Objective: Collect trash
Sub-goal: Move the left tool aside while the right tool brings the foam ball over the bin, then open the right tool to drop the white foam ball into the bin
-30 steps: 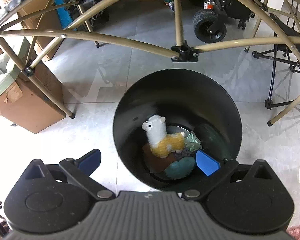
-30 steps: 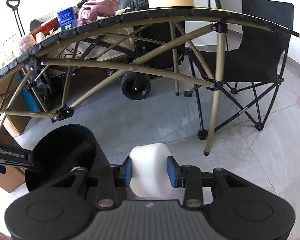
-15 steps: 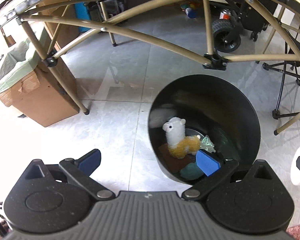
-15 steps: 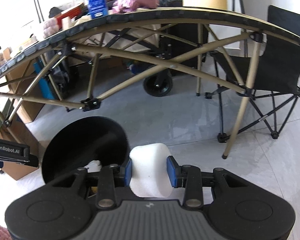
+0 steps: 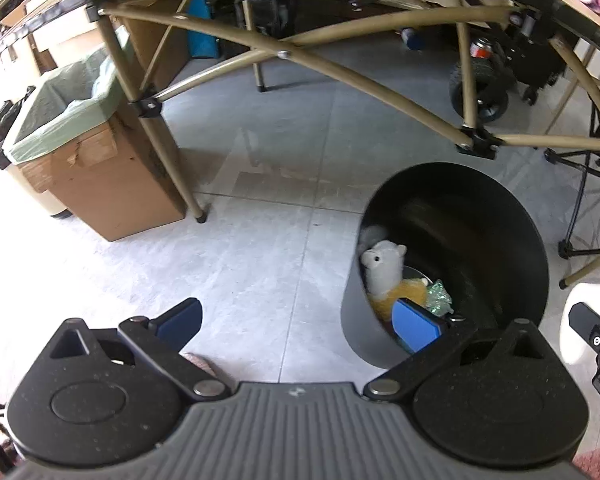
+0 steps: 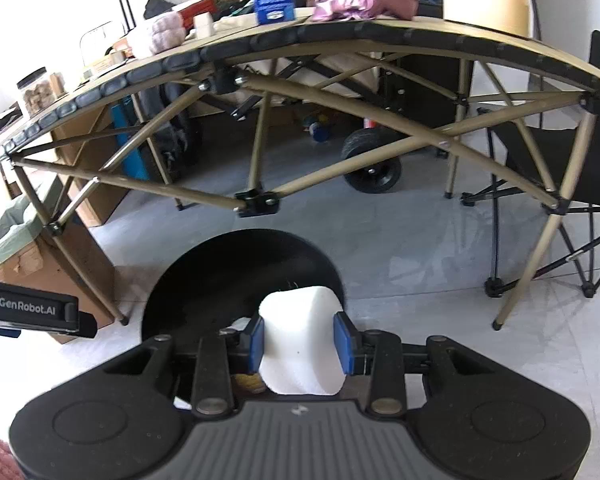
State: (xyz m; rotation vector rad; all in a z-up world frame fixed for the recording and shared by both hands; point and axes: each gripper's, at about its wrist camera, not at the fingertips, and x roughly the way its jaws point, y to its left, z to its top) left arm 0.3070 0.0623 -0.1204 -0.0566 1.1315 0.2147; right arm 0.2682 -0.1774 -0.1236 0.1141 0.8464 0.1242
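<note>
Right gripper point(image 6: 299, 344) pinches a white foam block point(image 6: 300, 340) by its flanks above the bin point(image 6: 204, 276); likely light, squashy; left gripper point(image 5: 298, 322) spread, empty.

Bright daylight, blown-out whites at edges, strong fisheye bending, slight blur.

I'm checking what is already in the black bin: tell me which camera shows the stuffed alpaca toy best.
The left wrist view. It looks down into the black bin and shows the stuffed alpaca toy, head and yellow body, lying inside. In the right wrist view the white foam block held by the right gripper covers it; only a yellowish scrap shows.
</note>
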